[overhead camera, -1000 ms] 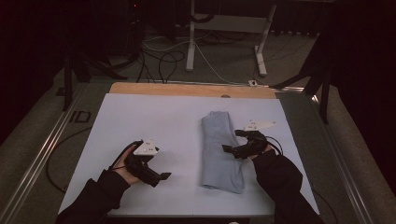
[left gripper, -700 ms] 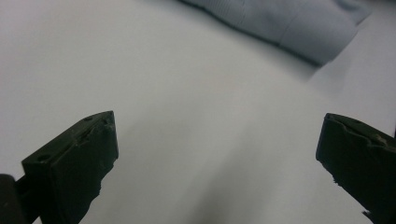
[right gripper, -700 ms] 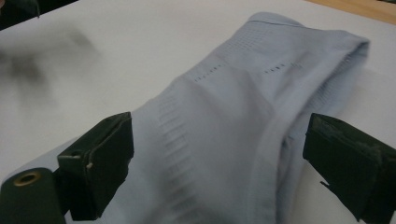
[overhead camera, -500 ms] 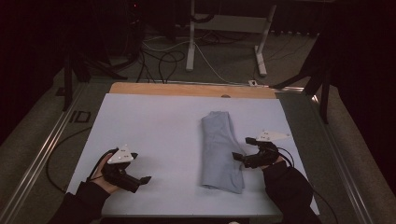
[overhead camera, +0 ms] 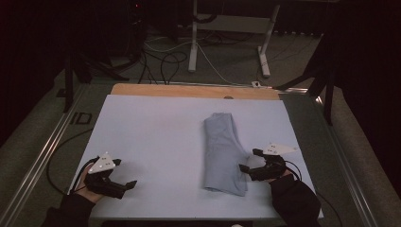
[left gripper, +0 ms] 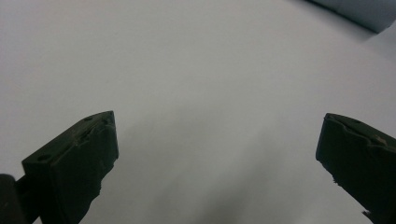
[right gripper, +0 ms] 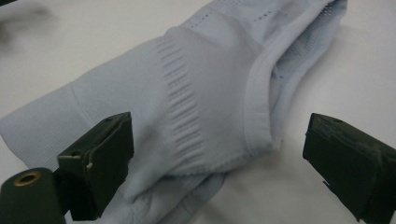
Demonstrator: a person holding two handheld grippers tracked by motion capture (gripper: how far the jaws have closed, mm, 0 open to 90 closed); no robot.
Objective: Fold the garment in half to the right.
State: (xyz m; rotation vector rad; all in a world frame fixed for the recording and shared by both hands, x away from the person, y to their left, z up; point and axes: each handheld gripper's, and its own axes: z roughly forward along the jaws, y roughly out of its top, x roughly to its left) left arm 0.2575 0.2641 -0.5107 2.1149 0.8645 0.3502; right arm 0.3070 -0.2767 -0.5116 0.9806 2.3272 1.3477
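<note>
Pale-blue folded garment [overhead camera: 222, 153] beside right gripper [overhead camera: 249, 161]; white table sheet [overhead camera: 151, 137] around it

White table sheet [overhead camera: 156, 137], wooden table edge [overhead camera: 189, 91], floor cables [overhead camera: 161, 59], white stand legs [overhead camera: 265, 45]

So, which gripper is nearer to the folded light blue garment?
Right. The right gripper sits open at the folded light blue garment, by its near right edge. The left gripper is open too, far off at the table's near left corner.
</note>
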